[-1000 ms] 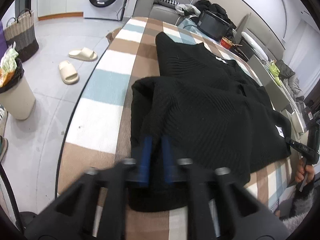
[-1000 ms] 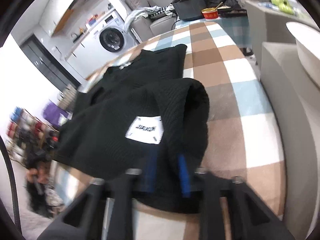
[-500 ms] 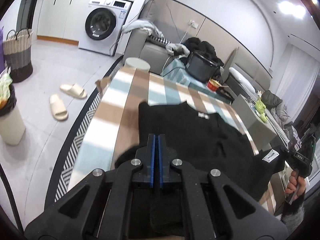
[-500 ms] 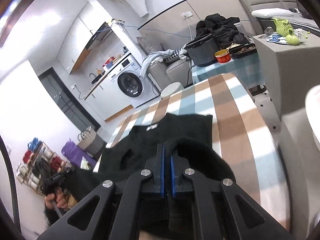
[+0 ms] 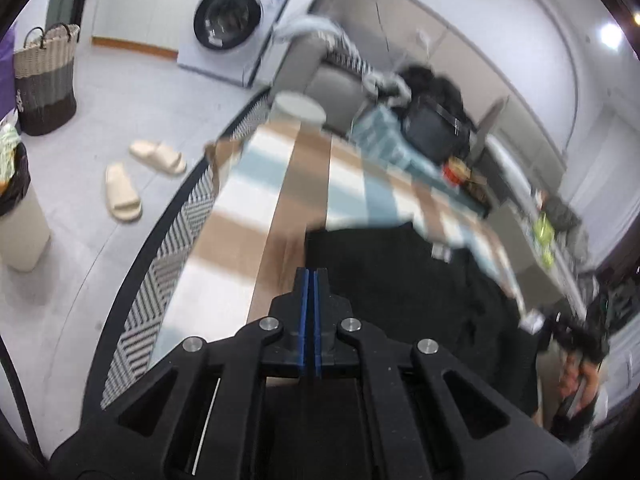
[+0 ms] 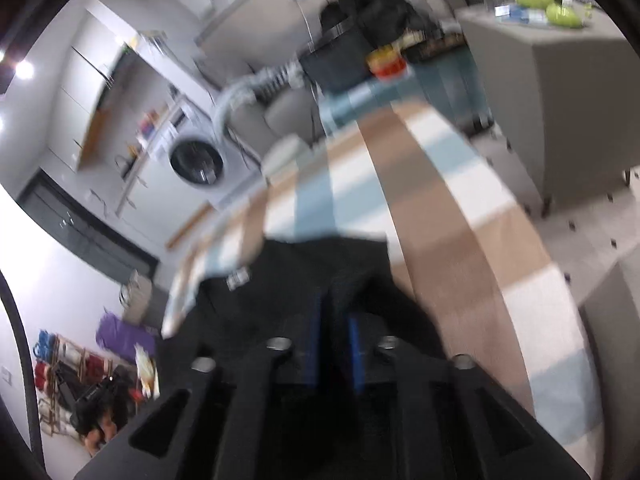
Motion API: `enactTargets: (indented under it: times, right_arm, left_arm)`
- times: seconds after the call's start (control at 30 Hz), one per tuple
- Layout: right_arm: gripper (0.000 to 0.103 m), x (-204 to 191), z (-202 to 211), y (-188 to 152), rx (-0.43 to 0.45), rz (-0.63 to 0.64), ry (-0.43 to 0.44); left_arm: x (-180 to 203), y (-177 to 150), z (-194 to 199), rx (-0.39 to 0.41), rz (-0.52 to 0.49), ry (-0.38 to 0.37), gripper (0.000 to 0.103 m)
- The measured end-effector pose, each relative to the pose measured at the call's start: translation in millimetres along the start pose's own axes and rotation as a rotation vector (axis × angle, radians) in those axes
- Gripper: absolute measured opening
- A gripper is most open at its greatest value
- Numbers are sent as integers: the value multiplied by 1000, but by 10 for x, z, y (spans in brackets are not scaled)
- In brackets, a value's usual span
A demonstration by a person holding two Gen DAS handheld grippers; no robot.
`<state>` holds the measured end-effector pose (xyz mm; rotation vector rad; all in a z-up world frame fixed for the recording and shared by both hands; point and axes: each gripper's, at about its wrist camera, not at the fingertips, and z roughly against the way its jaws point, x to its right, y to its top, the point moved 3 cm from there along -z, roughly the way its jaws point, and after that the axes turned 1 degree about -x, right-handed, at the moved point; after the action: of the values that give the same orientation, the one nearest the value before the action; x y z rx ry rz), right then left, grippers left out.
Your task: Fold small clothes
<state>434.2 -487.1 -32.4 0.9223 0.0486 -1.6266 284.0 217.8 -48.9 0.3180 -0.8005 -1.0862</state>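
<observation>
While the black knit sweater (image 5: 404,280) lies spread on the checked table (image 5: 256,216), the left gripper (image 5: 310,280) hangs over its left edge with the blue pads pressed flat together; no cloth shows between them at the tips, and whether any is caught lower down cannot be told. In the right wrist view the sweater (image 6: 320,268) fills the lower middle of a blurred frame, a small white label (image 6: 239,277) near its collar at about 10 o'clock from the right gripper (image 6: 335,320). That gripper's blue pads stand a little apart with dark knit bunched between them; the blur leaves it unclear whether they truly pinch it.

Beyond the sweater, at 12 o'clock in the left view, the table's brown, white and pale blue squares run up to a round white stool (image 5: 300,106) at the far end. At 1 o'clock sits a black cooker (image 5: 434,128) with a red bowl (image 5: 454,170) just beside it, and dark clothes are heaped behind. A washing machine (image 5: 230,16) stands at 11 o'clock against the wall. On the floor at 10 o'clock lie two cream slippers (image 5: 136,176), with a woven laundry basket (image 5: 46,80) farther left and a bin (image 5: 18,208) at 9 o'clock. A zigzag-patterned rug (image 5: 168,248) borders the table's left side. At 3 o'clock the other hand (image 5: 580,380) shows, blurred.
</observation>
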Motion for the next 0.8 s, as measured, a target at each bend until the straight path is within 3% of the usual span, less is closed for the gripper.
enactTargets:
  times: [0.03, 0.07, 0.27, 0.47, 0.63, 0.73, 0.8]
  right_arm:
    - [45, 23, 19, -43, -14, 3, 7]
    - [52, 43, 81, -93, -15, 18, 8]
    - [58, 182, 411, -428, -13, 49, -45]
    - [58, 260, 582, -806, -48, 33, -38]
    - [58, 221, 565, -907, -60, 35, -17]
    - [58, 197, 507, -989, -99, 24, -6]
    - [58, 174, 489, -1071, -128, 22, 4]
  left_arm:
    - [-12, -110, 7, -32, -19, 20, 0]
    - [-27, -223, 22, -56, -33, 34, 1]
    - [-93, -898, 214, -180, -54, 72, 17]
    - [-94, -1340, 210, -262, -45, 50, 19]
    - [-46, -1348, 83, -248, -44, 50, 19]
    - [9, -1253, 136, -190, -60, 35, 4]
    - [39, -1185, 201, -150, -57, 18, 3]
